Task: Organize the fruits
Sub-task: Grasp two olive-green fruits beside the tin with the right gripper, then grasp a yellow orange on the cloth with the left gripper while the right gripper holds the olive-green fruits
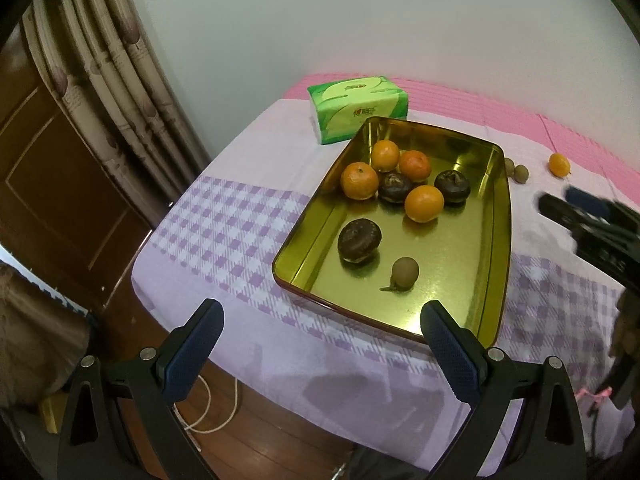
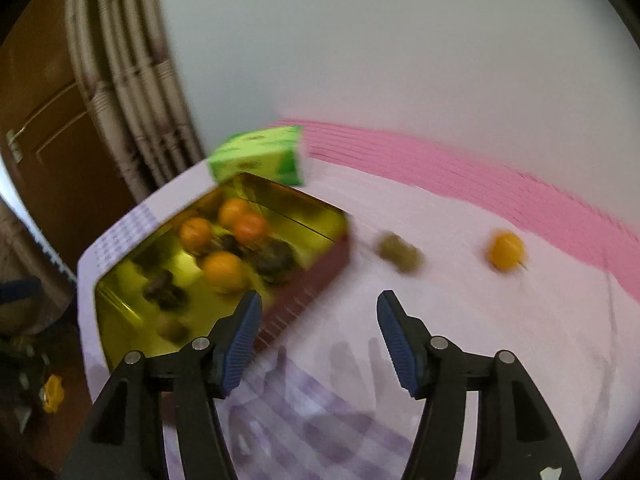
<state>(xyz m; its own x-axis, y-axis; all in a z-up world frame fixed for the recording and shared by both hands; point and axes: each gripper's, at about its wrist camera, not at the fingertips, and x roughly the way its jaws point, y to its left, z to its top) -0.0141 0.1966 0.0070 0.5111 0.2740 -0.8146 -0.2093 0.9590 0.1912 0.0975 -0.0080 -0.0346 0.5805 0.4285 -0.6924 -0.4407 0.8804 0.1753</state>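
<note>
A gold metal tin point(image 1: 494, 240) sits on the cloth-covered table and holds several oranges point(image 1: 424, 203), three dark brown fruits point(image 1: 359, 239) and one small brown fruit point(image 1: 405, 273). Two small brown fruits point(image 1: 516, 170) and a small orange point(image 1: 559, 164) lie on the cloth right of the tin. My left gripper point(image 1: 322, 316) is open and empty, above the tin's near edge. My right gripper point(image 2: 319, 312) is open and empty, over the cloth right of the tin point(image 2: 320, 276), short of the brown fruits point(image 2: 398, 254) and the orange point(image 2: 506, 255). It also shows in the left view point(image 1: 576, 204).
A green tissue pack point(image 1: 358, 108) lies behind the tin. The table has a lilac checked cloth point(image 1: 224, 232) with a pink band point(image 1: 500, 108) at the back. A curtain point(image 1: 112, 80) and a wooden door point(image 1: 52, 184) stand to the left. A white cord lies on the floor point(image 1: 216, 416).
</note>
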